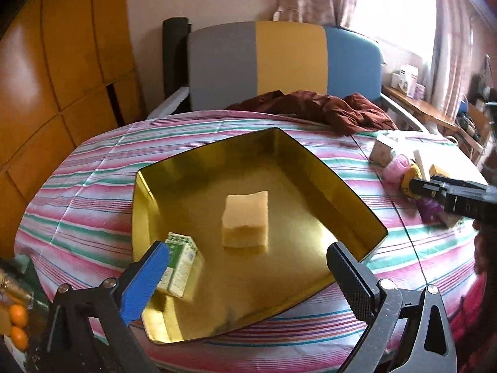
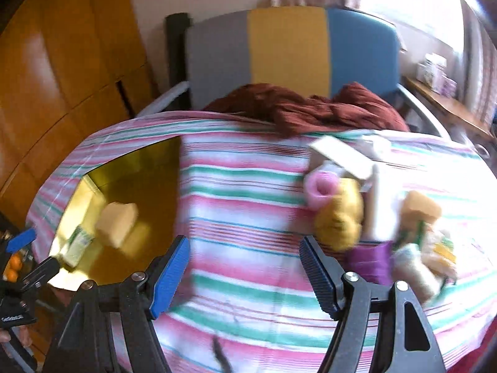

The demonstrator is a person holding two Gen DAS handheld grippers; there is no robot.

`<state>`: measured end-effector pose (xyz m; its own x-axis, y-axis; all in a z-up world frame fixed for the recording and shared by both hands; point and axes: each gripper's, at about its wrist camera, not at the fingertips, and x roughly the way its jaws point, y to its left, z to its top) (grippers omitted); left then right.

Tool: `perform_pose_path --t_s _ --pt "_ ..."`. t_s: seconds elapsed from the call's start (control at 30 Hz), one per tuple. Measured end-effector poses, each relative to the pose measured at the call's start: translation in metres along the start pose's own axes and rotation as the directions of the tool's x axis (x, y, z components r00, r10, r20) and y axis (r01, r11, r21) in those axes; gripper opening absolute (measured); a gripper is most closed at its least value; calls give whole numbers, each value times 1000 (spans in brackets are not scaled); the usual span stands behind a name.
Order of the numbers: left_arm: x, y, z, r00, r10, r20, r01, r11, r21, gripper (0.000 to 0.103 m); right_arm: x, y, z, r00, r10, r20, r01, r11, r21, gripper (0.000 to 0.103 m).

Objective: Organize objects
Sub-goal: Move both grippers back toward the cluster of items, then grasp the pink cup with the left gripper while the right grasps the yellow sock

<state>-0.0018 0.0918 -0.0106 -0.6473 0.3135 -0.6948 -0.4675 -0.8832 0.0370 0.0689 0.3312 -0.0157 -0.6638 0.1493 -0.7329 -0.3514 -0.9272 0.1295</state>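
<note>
A gold tray (image 1: 341,192) lies on the striped cloth and holds a yellow sponge (image 1: 245,219) and a small green-and-white carton (image 1: 181,267). My left gripper (image 1: 248,267) hovers open over the tray's near side; the carton lies just past its blue pad (image 1: 149,276), apart from it. My right gripper (image 2: 243,264) is open over bare striped cloth, between the tray (image 2: 139,168) on its left and a blurred pile on its right. That pile holds a pink roll (image 2: 321,191), a yellow ball (image 2: 338,217), a purple item (image 2: 369,261) and another sponge (image 2: 421,208).
A maroon garment (image 1: 326,108) is bunched at the table's far edge, in front of a grey, yellow and blue chair back (image 1: 289,59). Wooden cupboards (image 1: 62,62) fill the left. Oranges (image 1: 17,326) sit low at the left. A cluttered shelf (image 1: 410,84) runs under the window.
</note>
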Motion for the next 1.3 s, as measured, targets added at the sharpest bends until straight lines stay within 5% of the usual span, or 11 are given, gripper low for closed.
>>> perform_pose_path --t_s 0.33,0.6,0.77,0.9,1.3 --pt "14 -27 16 997 -78 -25 79 995 61 93 -2 -91 29 993 -121 0 121 989 86 74" --pt "32 -76 48 984 -172 -55 178 976 125 86 12 -127 28 999 -28 -17 31 982 188 74" --pt "55 -106 76 955 -275 -112 286 953 99 76 18 -102 25 998 31 -61 -27 997 79 74" --pt "84 -130 100 907 -375 -191 388 921 36 56 27 -99 19 994 9 -112 -2 998 67 74" --pt "146 -206 138 819 -480 -315 504 864 -4 68 27 -105 21 993 45 -110 -35 995 97 74"
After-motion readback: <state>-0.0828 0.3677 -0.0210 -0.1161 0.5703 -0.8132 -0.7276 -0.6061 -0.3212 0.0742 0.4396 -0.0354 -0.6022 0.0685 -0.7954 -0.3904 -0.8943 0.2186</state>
